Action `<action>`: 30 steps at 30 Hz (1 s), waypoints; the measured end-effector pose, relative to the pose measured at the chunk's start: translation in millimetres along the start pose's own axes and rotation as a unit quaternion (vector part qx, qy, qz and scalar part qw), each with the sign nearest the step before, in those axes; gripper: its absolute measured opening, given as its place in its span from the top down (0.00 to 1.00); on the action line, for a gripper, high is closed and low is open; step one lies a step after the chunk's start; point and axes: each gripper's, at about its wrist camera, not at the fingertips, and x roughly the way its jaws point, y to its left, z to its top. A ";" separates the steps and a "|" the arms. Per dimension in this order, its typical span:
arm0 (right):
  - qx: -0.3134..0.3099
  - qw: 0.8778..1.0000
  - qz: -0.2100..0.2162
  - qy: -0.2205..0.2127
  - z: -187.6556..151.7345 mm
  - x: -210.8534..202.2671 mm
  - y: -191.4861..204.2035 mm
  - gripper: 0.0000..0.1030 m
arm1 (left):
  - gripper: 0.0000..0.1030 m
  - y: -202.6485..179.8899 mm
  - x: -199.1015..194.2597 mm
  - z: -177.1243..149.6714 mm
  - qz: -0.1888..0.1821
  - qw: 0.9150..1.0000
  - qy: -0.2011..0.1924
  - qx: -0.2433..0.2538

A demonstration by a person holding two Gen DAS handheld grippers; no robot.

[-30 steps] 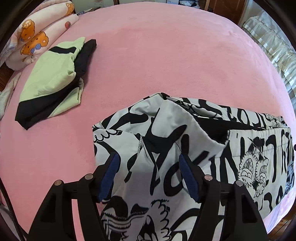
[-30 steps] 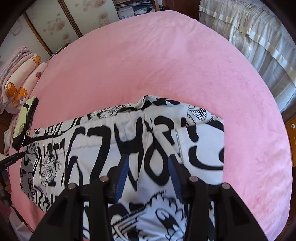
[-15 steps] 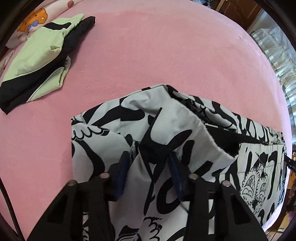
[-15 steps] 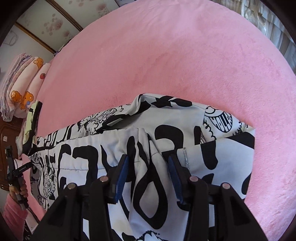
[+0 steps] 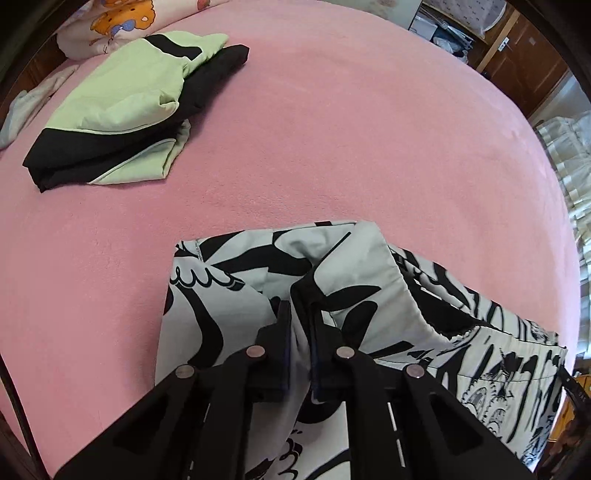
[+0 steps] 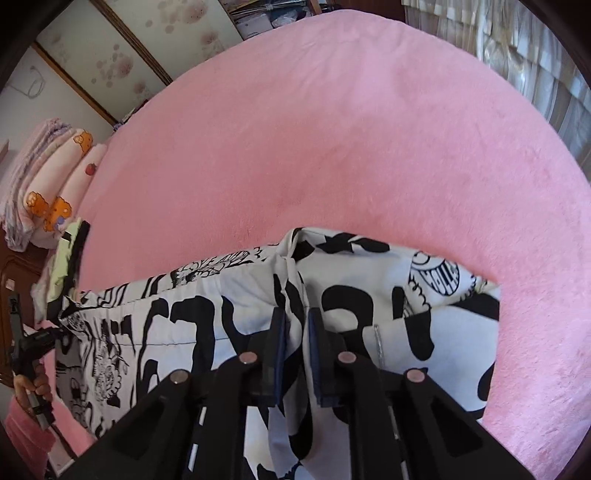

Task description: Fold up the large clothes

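Pinching white, black-graffiti printed garment (image 5: 369, 295): left hand-held gripper (image 5: 300, 314) clamped, right hand-held gripper (image 6: 295, 321) closing

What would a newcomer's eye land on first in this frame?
The black-and-white graphic-print garment lying on the pink bedspread, near its front edge, with the left gripper and right gripper each pinching a fold of it. Next, the folded green-and-black garment at the bed's far left.

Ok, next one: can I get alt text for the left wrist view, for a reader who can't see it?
The left tool is closed on a fold of the black-and-white printed garment, which lies on a pink bedspread. A folded green-and-black garment sits further back on the left, with a cartoon-print pillow beyond it.
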 end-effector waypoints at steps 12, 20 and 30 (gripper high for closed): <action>-0.009 0.998 -0.057 0.019 5.7 18.1 13.9 0.83 | 0.71 -8.4 -5.7 -4.1 0.025 0.999 -0.007 0.019; -0.023 0.999 -0.043 -0.020 9.6 -28.2 38.7 0.77 | 0.55 -46.9 -63.1 -30.0 -0.039 0.992 -0.069 0.098; -0.103 0.991 0.081 0.006 -17.0 -24.7 137.7 0.77 | 0.77 -138.4 -58.3 -77.6 -0.143 0.971 0.000 0.191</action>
